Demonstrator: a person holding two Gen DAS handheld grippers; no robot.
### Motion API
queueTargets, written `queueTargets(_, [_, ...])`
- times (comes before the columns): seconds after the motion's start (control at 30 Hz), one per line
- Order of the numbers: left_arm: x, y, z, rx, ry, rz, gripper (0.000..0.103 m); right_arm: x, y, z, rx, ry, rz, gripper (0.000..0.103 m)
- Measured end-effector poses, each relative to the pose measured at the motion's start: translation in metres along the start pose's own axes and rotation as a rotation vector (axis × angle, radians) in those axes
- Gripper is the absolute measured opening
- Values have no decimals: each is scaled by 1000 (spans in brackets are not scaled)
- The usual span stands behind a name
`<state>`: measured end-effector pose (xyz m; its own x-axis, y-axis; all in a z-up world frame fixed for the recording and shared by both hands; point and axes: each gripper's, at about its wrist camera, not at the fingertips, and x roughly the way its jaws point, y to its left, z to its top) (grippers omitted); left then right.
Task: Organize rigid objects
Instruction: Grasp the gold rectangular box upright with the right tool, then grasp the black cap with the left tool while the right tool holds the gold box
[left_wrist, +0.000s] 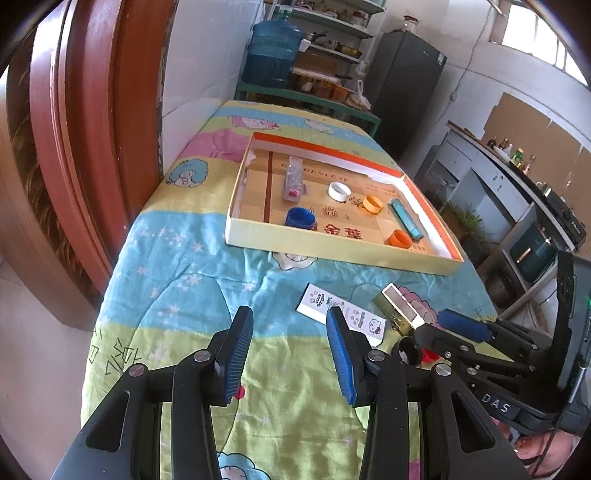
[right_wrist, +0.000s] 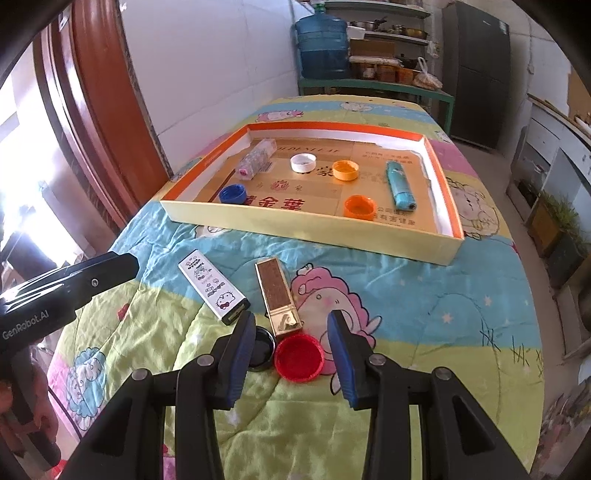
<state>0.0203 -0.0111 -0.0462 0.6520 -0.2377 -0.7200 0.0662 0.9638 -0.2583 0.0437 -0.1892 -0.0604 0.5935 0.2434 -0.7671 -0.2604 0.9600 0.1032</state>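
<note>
A cartoon quilt (right_wrist: 424, 295) is covering the table in a cluttered kitchen, with a water jug (right_wrist: 323, 44) and shelves (left_wrist: 332, 37) standing at the far end beside a dark fridge (right_wrist: 476, 70). A shallow tray (right_wrist: 314, 230) is sitting on the quilt, holding a clear case (right_wrist: 256, 158), a white cap (right_wrist: 303, 163), a yellow cap (right_wrist: 345, 170), a blue cap (right_wrist: 232, 194), an orange cap (right_wrist: 359, 207) and a teal lighter (right_wrist: 399, 184), all lying apart from one another.

Nearer the person, outside the tray, a white lighter (right_wrist: 212, 286) and a gold lighter (right_wrist: 277, 295) are lying side by side, with a black cap (right_wrist: 264, 347) and a red cap (right_wrist: 299, 356) just below them.

The right gripper (right_wrist: 291, 356) is hovering over the red cap, jaws parted on either side of it and not pressing it. The left gripper (left_wrist: 290, 354) is hanging over bare quilt, jaws apart and empty, its right finger overlapping the white lighter's edge in view.
</note>
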Motion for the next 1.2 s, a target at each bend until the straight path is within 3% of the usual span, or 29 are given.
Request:
queueTargets(0.43, [9,-7,-3,7,36,-13,42,40,12,22,-124,66,-6,40])
queueTargets(0.47, [11,-9,-3,8,43,-18,42,41,12,22,-126,69,-3,38])
queueTargets(0.53, [14,-11,-4,11,53,-23,42,43,11,22,-120,75,15,18])
queueTargets(0.87, [26,-31,-5,31,88,-41,42,24,-3,18,-70,9,38,18])
queueTargets(0.97, [27,-41,-7,58,97,-78,42,10,-16,19,-26,-27,46,18])
queueTargets(1.1, [30,-65,-18,145,133,-189,43,0,-33,14,28,-37,52,18])
queueTargets(1.2, [34,-81,-30,217,155,-220,43,-4,-42,8,51,-35,43,18])
